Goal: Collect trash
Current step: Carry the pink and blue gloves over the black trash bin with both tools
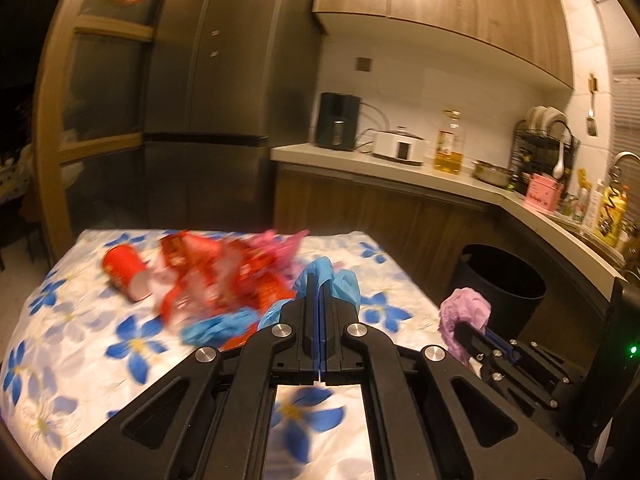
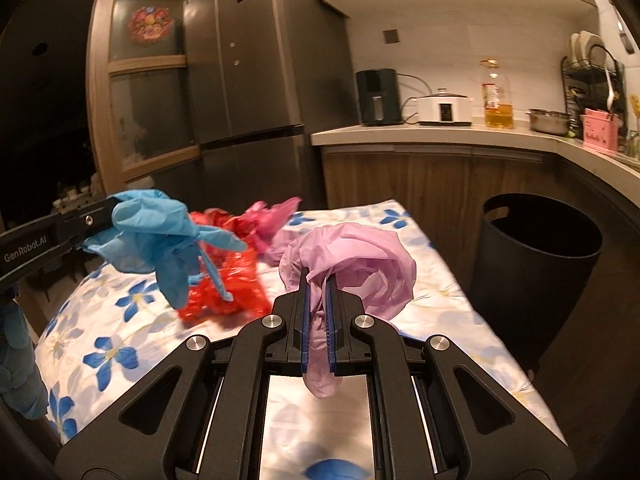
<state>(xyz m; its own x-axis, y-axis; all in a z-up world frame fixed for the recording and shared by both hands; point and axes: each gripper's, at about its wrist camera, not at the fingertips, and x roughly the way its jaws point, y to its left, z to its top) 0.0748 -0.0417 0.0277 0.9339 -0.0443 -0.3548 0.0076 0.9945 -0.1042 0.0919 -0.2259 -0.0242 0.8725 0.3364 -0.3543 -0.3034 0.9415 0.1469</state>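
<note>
My left gripper (image 1: 320, 280) is shut on a crumpled blue glove (image 1: 340, 278), lifted above the table; the right wrist view shows that left gripper (image 2: 110, 210) at the left with the blue glove (image 2: 160, 240) dangling from it. My right gripper (image 2: 316, 280) is shut on a lilac glove (image 2: 360, 268), which bulges over the fingertips and hangs below them. That right gripper (image 1: 460, 326) with its lilac glove (image 1: 466, 304) shows at the right of the left wrist view. Red wrappers (image 1: 224, 276), a red paper cup (image 1: 124, 274) on its side and a pink bag (image 2: 272, 216) lie on the table.
The table wears a white cloth with blue flowers (image 1: 80, 320). A black bin (image 2: 536, 264) stands on the floor to its right, open at the top. Behind are a dark fridge (image 2: 256, 60) and a counter (image 2: 440, 134) with appliances, an oil bottle and a dish rack.
</note>
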